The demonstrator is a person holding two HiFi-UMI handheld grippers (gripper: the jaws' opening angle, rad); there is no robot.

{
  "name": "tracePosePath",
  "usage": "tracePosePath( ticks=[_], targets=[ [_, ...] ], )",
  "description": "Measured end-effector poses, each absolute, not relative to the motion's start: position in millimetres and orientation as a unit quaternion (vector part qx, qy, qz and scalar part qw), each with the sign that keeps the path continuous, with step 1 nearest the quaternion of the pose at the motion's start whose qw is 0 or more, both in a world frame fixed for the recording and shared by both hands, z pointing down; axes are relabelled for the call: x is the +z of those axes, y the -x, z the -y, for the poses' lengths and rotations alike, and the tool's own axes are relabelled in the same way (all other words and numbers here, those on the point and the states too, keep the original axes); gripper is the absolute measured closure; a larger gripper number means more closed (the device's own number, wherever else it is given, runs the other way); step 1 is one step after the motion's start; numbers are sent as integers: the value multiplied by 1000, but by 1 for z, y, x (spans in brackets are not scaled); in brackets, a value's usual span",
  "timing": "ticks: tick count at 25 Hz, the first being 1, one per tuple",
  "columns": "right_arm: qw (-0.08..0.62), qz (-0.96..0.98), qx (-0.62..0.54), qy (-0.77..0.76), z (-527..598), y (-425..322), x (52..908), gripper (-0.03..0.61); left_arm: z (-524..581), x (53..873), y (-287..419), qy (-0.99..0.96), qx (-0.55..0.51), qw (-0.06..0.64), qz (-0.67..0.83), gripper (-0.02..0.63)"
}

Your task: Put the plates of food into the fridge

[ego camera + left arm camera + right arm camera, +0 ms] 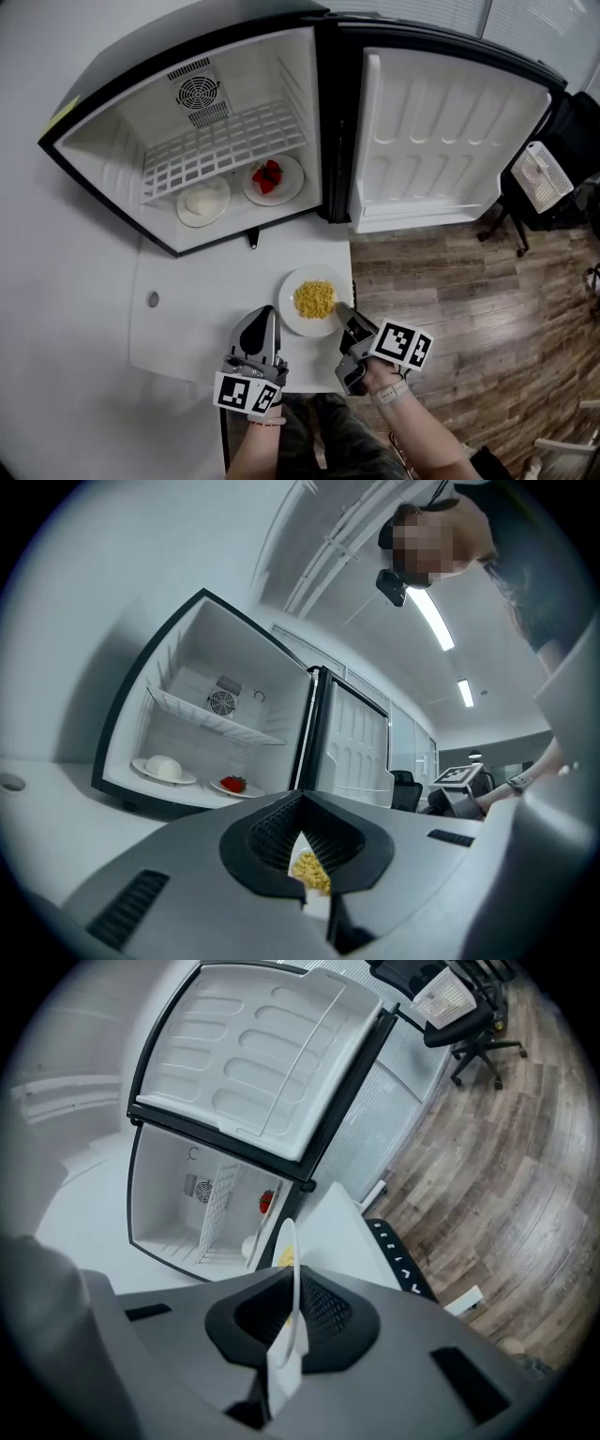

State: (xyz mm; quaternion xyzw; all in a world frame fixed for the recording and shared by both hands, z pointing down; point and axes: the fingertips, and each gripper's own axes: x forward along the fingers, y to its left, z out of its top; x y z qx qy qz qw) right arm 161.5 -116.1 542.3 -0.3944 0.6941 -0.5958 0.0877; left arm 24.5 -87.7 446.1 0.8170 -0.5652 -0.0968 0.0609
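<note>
white table [187, 319] on a wood floor [469, 309], seen from above, with a small fridge [103, 150] standing at its far edge and its door [441, 141] swung wide open to the right. two plates already sit side by side on the fridge's floor beneath a wire shelf [225, 145]: a plate with a white mound [181, 208] and, to its right, a plate of strawberries [292, 187]. one plate of yellow food [291, 314] is still outside, over the table just in front of the fridge opening, so the job looks about two thirds done, with this last plate yet to go in. the right claw [342, 312] is clamped on that plate's right rim, turned on its side so one jaw is above the rim and one below. the left claw [268, 314] is just beside the plate's near left edge, jaws drawn narrow and seemingly holding nothing; the plate shows through the slit between them. the plate is round, so it has no long axis; it lies roughly flat, food side up, its far edge toward the fridge. whether it has cleared the table i cannot tell.
</note>
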Motion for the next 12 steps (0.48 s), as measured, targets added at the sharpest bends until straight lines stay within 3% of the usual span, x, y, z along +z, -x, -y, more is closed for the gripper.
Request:
tracePosePath(
  ticks=[12],
  targets=[
    [106, -705, -610, 345, 134, -77, 480, 563, 87, 400, 64, -785, -102, 37, 611, 607]
  ],
)
